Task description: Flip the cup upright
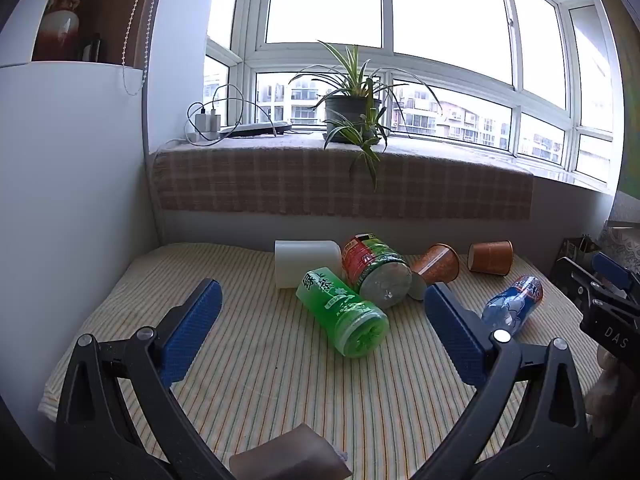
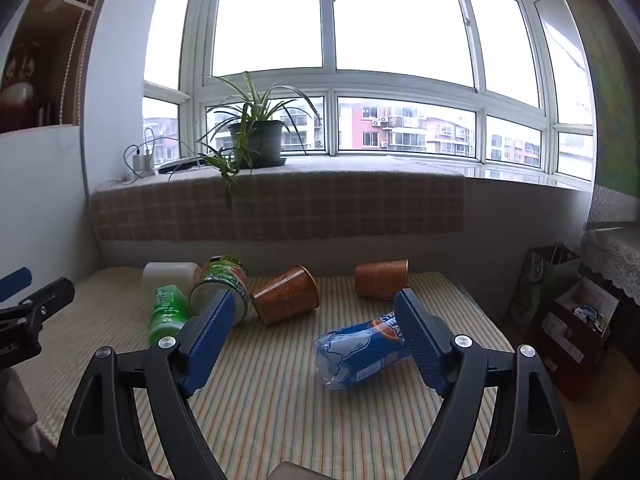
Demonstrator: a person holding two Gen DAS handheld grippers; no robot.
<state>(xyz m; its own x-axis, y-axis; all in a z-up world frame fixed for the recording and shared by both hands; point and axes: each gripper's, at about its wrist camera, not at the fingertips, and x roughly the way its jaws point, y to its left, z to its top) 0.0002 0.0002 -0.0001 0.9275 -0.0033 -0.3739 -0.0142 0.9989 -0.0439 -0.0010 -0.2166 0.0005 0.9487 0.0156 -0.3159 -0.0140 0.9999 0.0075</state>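
Both tools (image 1: 322, 294) (image 2: 316, 306) hover (spread wide).

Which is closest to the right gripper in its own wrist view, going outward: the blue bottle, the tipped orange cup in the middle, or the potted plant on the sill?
From the right gripper:
1. Blue bottle, lying on its side between the open fingers, toward the right one.
2. Orange cup, tipped over on the striped cloth, farther back and left of centre.
3. Potted plant, far back on the windowsill, left.
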